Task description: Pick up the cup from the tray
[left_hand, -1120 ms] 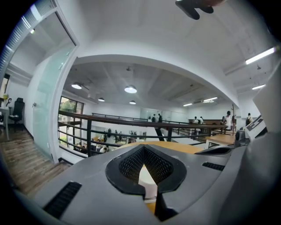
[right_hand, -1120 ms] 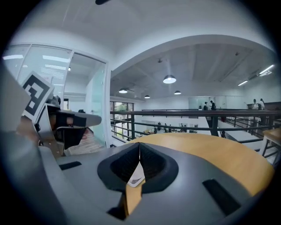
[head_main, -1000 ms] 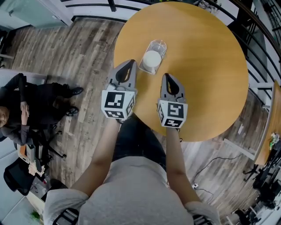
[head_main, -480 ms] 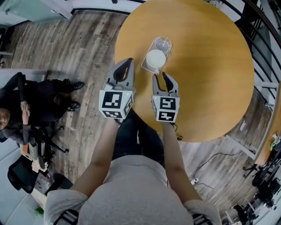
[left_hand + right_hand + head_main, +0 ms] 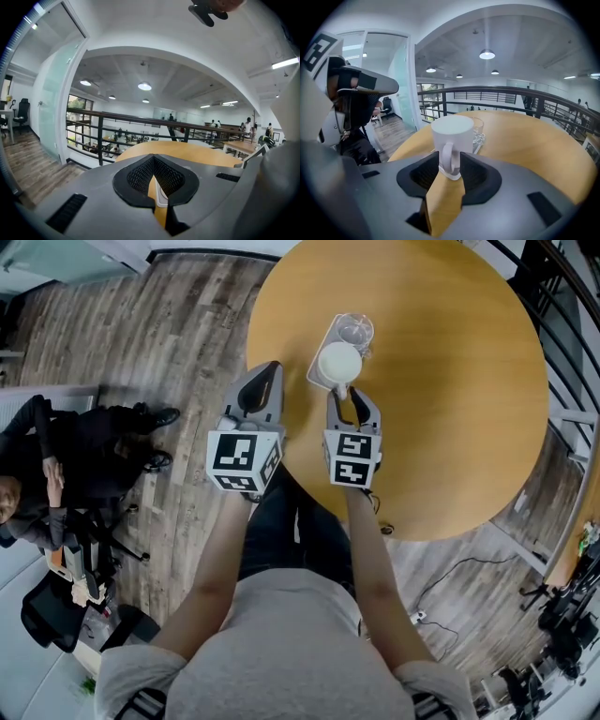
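Observation:
A white cup (image 5: 339, 363) stands on a small pale tray (image 5: 317, 380) near the left edge of the round wooden table (image 5: 450, 381). In the right gripper view the cup (image 5: 452, 133) turns its handle toward me. My right gripper (image 5: 345, 394) (image 5: 450, 158) has just been opening its jaws. They now stand on either side of the handle, with no clear press on it. My left gripper (image 5: 270, 369) (image 5: 153, 158) hovers shut and empty over the table's edge, left of the tray (image 5: 161, 197).
A clear glass (image 5: 355, 331) (image 5: 479, 128) stands on the tray right behind the cup. A seated person in dark clothes (image 5: 42, 456) is on the floor side at the left. A black railing (image 5: 497, 96) runs beyond the table.
Both grippers moved forward toward the tray. The right one shifted left, sank, opened its jaws and came around the cup's handle.

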`<state>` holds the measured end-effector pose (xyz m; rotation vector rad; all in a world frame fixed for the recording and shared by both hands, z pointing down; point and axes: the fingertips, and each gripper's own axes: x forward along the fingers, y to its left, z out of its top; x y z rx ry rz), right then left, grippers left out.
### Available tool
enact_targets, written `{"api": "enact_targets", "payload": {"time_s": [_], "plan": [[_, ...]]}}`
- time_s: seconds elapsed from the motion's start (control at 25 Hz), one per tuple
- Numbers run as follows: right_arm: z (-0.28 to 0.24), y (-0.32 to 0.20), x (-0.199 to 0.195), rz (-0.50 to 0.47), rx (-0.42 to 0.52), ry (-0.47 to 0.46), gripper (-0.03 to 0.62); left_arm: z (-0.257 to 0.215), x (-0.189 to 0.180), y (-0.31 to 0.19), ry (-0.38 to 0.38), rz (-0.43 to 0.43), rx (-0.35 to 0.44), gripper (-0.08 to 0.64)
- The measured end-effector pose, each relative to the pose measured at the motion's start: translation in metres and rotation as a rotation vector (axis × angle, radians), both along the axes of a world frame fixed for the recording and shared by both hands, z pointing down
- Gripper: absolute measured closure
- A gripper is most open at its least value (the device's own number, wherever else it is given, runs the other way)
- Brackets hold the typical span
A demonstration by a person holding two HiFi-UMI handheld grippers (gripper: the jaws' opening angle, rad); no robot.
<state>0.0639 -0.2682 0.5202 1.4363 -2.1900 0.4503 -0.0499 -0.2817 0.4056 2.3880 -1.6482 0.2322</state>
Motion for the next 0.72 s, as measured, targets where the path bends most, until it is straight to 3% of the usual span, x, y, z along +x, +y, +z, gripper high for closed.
{"api": "enact_targets", "payload": {"time_s": [0.08,0.2,0.72], "plan": [[0.002,-0.001,0.0,0.009,-0.007,0.009,0.466,0.002,-0.001,-0.001,0.0,0.0,-0.004,0.554],[0.004,-0.004,0.001,0.032,-0.008,0.036,0.541,0.005,-0.002,-0.002,-0.001,0.0,-0.01,0.555],[-0.014,-0.012,-0.001,0.077,0.051,-0.042,0.548,0.011,-0.011,0.0,0.001,-0.009,-0.02,0.554]]}}
